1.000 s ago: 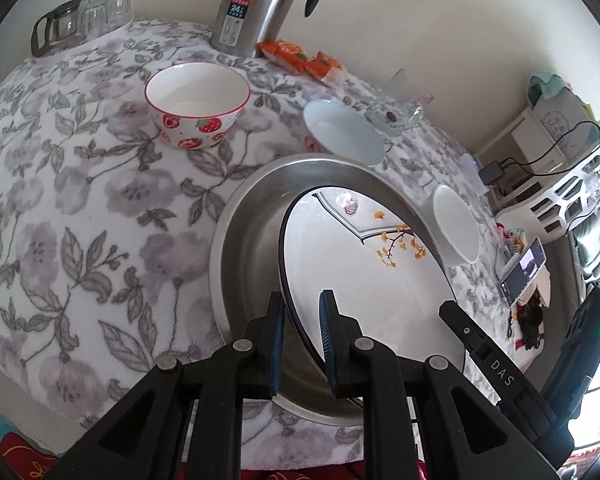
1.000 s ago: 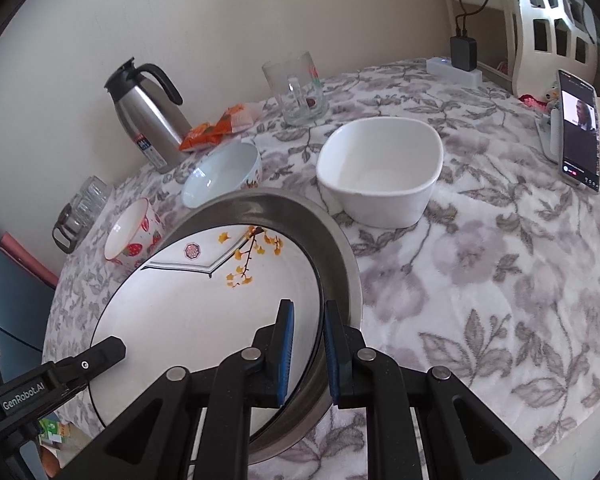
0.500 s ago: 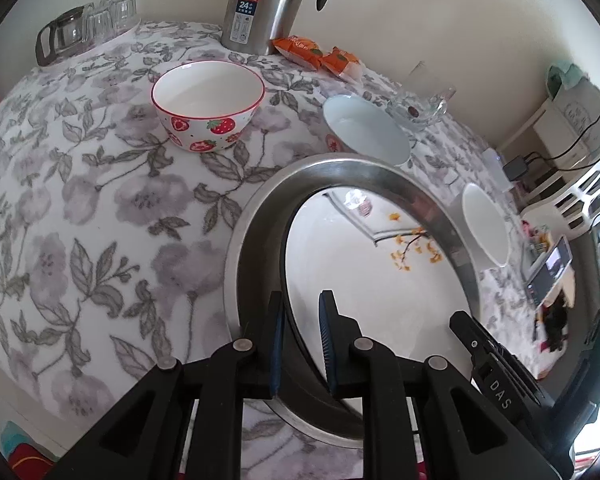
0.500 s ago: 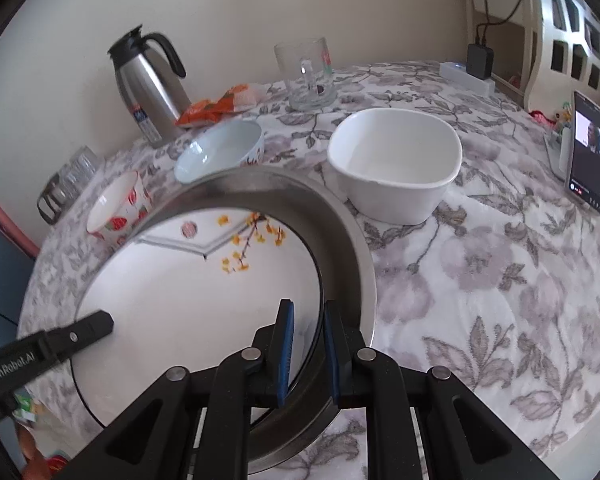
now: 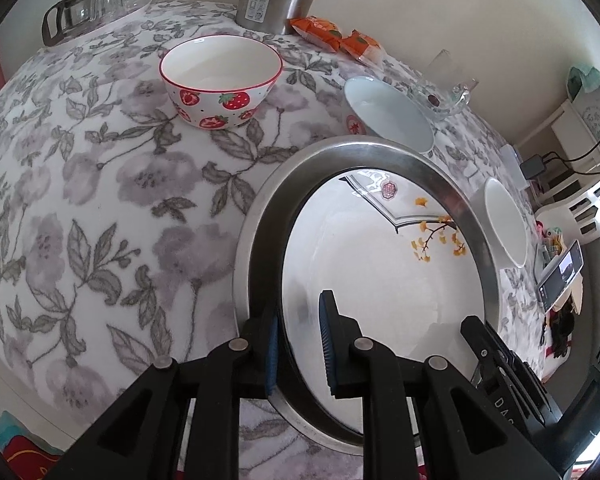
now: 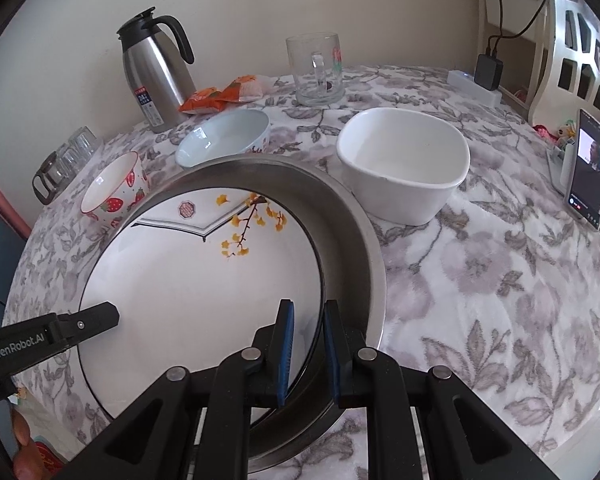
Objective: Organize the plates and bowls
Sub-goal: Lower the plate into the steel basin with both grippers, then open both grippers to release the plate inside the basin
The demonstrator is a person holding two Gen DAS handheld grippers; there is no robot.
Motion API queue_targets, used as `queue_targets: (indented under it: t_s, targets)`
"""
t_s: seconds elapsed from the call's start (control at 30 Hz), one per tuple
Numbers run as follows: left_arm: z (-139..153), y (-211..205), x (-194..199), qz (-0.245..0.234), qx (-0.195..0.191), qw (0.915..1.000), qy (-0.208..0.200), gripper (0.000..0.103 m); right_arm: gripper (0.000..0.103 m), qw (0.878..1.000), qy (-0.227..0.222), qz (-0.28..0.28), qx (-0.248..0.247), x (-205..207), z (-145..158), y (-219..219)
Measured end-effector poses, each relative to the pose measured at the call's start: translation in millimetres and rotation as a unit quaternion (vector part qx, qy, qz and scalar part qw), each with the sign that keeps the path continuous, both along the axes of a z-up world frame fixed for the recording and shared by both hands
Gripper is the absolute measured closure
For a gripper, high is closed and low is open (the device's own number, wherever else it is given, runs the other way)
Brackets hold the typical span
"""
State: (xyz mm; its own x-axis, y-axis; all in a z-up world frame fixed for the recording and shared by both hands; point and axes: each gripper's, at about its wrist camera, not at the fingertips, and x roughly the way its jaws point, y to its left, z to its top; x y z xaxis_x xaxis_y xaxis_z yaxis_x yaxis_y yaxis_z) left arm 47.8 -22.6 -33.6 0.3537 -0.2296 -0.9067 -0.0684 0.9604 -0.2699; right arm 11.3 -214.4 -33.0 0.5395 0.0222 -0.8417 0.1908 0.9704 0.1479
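Plate [image 6: 188, 288] sank lower into steel pan [image 6: 352, 248], both jaws clamped on rim; white bowl [image 6: 404, 160] & blue bowl [image 6: 224, 136] just beyond.

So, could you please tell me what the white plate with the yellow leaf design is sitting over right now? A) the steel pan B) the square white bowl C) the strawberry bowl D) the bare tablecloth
A: the white plate lies inside the rim of the steel pan, with both hand-held grippers clamped on its edge.
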Motion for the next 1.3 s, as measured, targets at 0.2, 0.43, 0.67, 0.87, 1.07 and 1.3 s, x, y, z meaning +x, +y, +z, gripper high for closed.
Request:
queue_targets:
  t_s: [0.2, 0.43, 0.67, 0.87, 1.07, 1.3]
  targets:
    - [-2, 1, 2, 0.0, -0.01, 0.9999, 0.004, 0.076, 0.087, 1.0, -0.001, -0.001, 0.0, -1, 0, -1]
    - [-2, 1, 1, 0.005, -0.017, 0.9998, 0.011, 0.071, 0.086, 1.0, -0.014, -0.013, -0.012, -4, 6, -5]
    - [7, -1, -4, 0.003, -0.01, 0.9999, -0.004, 0.066, 0.086, 1.0, -0.019, -0.015, -0.008, -6, 8, -9]
    - [23, -5, -9, -0.007, 0.01, 0.9989, -0.046, 0.066, 0.084, 1.0, -0.027, -0.006, -0.013, -6, 11, -4]
    - [32, -9, -12, -0.011, 0.035, 0.9969, -0.069, 0.057, 0.084, 0.999, -0.033, -0.001, -0.017, -7, 13, -3]
    - [12, 2, -7, 0.008, 0.02, 0.9997, -0.013, 0.048, 0.066, 0.998, -0.041, 0.015, -0.033, -7, 16, 5]
